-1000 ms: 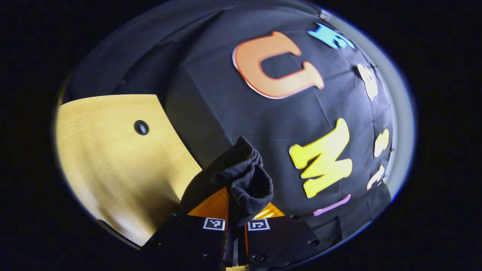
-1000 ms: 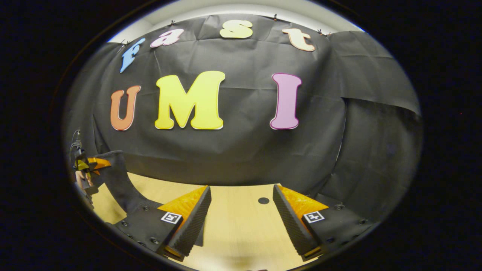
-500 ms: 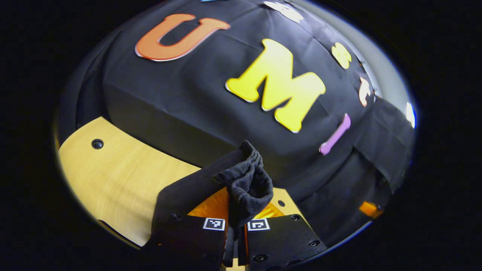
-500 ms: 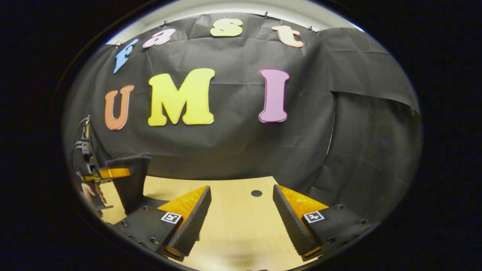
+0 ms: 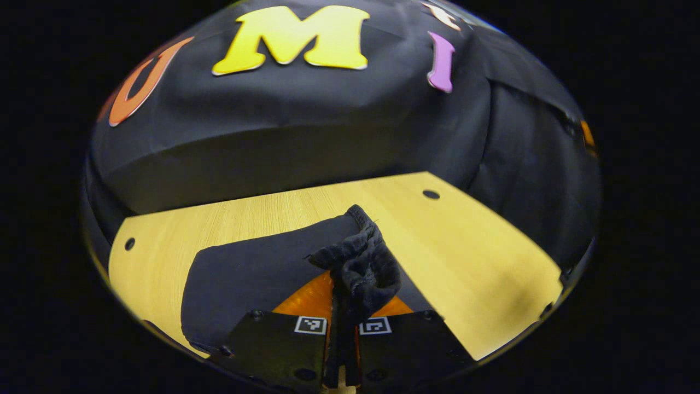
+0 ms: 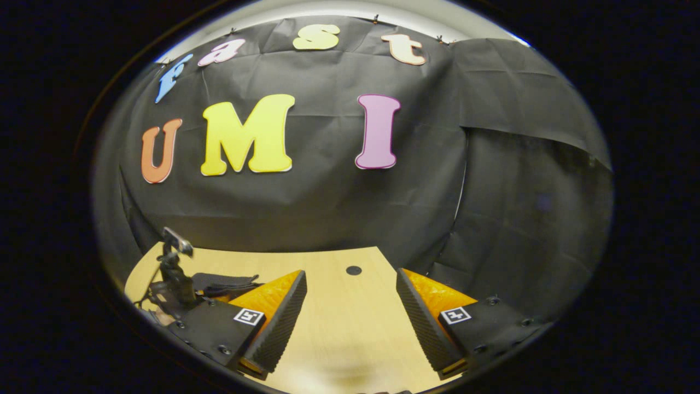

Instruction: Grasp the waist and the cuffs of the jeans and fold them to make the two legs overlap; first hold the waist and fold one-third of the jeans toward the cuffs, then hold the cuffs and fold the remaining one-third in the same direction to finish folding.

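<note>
The dark jeans [image 5: 257, 268] lie flat on the wooden table [image 5: 476, 257], spreading left of my left gripper [image 5: 344, 306]. That gripper is shut on a bunched edge of the jeans [image 5: 361, 262], which stands up between its fingers. Whether that edge is waist or cuff I cannot tell. In the right gripper view, my right gripper [image 6: 350, 317] hovers open above bare table [image 6: 339, 339], nothing between its fingers. Far to its left the same view shows the left gripper [image 6: 172, 273] low over the jeans [image 6: 224, 282].
The table has small round holes [image 5: 431, 194] [image 5: 129, 243] near its back edge, one also in the right gripper view [image 6: 354, 270]. Black cloth walls close in behind and to the right of the table.
My left gripper has swung and come down toward the table with the jeans edge still held, so the cloth now lies flat. The right gripper has drifted only slightly and stays open.
</note>
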A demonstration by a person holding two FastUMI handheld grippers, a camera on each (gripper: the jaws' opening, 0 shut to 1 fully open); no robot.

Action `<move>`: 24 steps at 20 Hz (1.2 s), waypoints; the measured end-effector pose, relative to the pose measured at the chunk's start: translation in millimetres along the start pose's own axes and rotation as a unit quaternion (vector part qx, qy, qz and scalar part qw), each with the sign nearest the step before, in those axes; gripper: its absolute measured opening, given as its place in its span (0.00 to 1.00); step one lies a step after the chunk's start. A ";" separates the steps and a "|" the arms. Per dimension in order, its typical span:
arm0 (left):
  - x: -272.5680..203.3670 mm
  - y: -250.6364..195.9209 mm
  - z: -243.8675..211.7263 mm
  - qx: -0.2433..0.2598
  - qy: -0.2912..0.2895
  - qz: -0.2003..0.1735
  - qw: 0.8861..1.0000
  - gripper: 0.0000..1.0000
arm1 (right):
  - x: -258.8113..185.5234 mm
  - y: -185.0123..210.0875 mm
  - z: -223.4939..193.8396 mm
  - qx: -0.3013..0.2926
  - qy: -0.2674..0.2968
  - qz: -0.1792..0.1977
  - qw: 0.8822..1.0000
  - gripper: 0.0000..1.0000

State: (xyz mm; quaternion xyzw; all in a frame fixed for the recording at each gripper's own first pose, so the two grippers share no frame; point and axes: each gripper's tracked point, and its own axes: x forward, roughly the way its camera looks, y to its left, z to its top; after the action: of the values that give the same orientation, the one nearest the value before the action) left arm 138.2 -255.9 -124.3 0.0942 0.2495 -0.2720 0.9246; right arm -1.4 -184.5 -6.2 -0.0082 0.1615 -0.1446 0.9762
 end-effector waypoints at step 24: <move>-100.4 16.3 110.0 0.099 -0.140 0.033 0.985 0.99 | 13.3 34.9 9.2 0.025 -0.012 0.090 0.996 1.00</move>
State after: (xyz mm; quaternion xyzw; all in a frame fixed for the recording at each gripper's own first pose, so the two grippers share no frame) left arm 119.2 -230.6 22.1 0.1545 0.0857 -0.2750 0.9451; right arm 23.3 -155.2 -3.8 0.0295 0.1466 -0.0597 0.9870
